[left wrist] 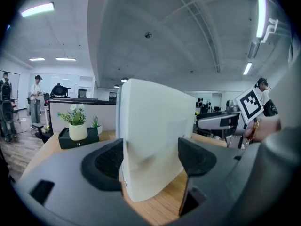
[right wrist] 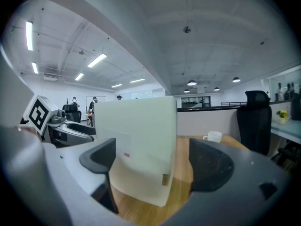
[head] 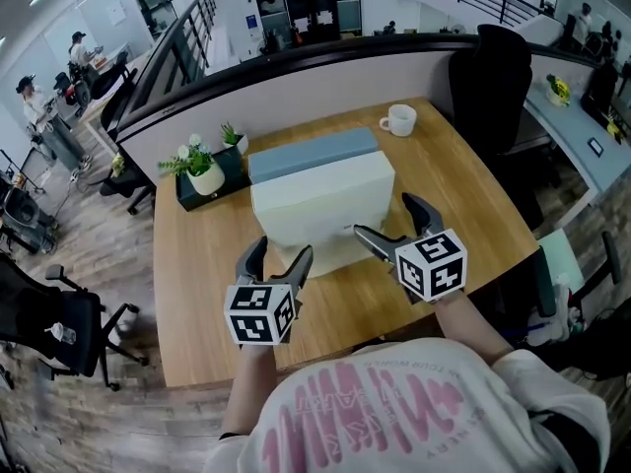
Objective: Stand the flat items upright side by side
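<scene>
A white box (head: pixel 320 200) stands upright on the wooden desk (head: pixel 197 284), with a blue-grey box (head: pixel 311 156) upright right behind it, face to face. My left gripper (head: pixel 281 254) is at the white box's lower left front corner, jaws open. In the left gripper view the white box (left wrist: pixel 155 135) fills the gap between the jaws. My right gripper (head: pixel 386 217) is open at the box's lower right corner. In the right gripper view the white box (right wrist: pixel 136 145) stands between the jaws, clear of the right one.
A white mug (head: pixel 399 119) sits at the desk's far right. Small potted plants in a black tray (head: pixel 207 175) stand left of the boxes. A partition wall (head: pixel 325 77) runs behind the desk, and a black office chair (head: pixel 493 77) stands at the right.
</scene>
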`<state>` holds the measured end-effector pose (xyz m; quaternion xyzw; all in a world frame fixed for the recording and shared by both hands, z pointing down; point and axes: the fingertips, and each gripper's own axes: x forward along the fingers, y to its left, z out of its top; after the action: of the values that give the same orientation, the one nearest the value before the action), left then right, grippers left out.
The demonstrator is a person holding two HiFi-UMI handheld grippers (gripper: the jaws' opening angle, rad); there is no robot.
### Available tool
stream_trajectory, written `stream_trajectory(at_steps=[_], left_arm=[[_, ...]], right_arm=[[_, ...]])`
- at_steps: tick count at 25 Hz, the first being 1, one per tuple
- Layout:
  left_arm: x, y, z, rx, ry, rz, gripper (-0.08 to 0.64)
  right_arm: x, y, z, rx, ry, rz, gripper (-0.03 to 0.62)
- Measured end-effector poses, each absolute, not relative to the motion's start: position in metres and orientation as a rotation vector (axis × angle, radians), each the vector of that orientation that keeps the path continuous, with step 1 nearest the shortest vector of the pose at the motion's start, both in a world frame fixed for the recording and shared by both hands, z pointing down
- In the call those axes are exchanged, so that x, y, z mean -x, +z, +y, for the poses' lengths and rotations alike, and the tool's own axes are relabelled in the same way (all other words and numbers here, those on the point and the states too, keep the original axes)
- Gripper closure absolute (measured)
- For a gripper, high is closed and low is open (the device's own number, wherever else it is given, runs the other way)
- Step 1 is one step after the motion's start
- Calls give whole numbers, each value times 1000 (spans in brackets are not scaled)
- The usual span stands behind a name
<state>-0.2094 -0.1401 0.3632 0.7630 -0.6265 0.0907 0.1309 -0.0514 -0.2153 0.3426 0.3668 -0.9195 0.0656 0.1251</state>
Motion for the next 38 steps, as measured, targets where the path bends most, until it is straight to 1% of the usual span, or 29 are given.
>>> stream_trajectory(at_steps=[4,6,8,10,11,14,17,20,23,29,34,38], left_arm=[[208,351,-132,-2247,235,-1823,192],[207,351,-125,-2256,254,-1823,198],[209,356,-117,-2236,256,-1823,223],[214,364,-107,-2184,230,-1828,250],[218,369,-101,-2148,214,-1832,269],[224,390,-83,-2039,167,-1817,325],[218,417,-66,-1955,149,-1772,416],[202,433,-52,-1926,153,-1719,506],[183,428,-44,-1956,136,-1672,557],[149,397,-33,-2079,24,-1617,557],[165,369,-25,-2064,-60,-1811,557],[159,362,-12,-2039,-86,-1864,557]], right_arm=[[43,335,-210,-1119,218,-2700,112],[37,337,-206,-1151,267,-2703,123],[29,347,-203,-1207,356,-2684,175],[19,363,-197,-1261,476,-2645,210],[14,372,-193,-1288,534,-2619,239],[4,401,-177,-1337,681,-2546,418],[4,432,-157,-1312,822,-2465,485],[8,452,-136,-1289,914,-2392,593],[24,451,-117,-1219,949,-2408,594],[63,415,-91,-1012,910,-2634,594],[61,359,-78,-1007,651,-2864,594],[43,341,-69,-1051,462,-2891,594]])
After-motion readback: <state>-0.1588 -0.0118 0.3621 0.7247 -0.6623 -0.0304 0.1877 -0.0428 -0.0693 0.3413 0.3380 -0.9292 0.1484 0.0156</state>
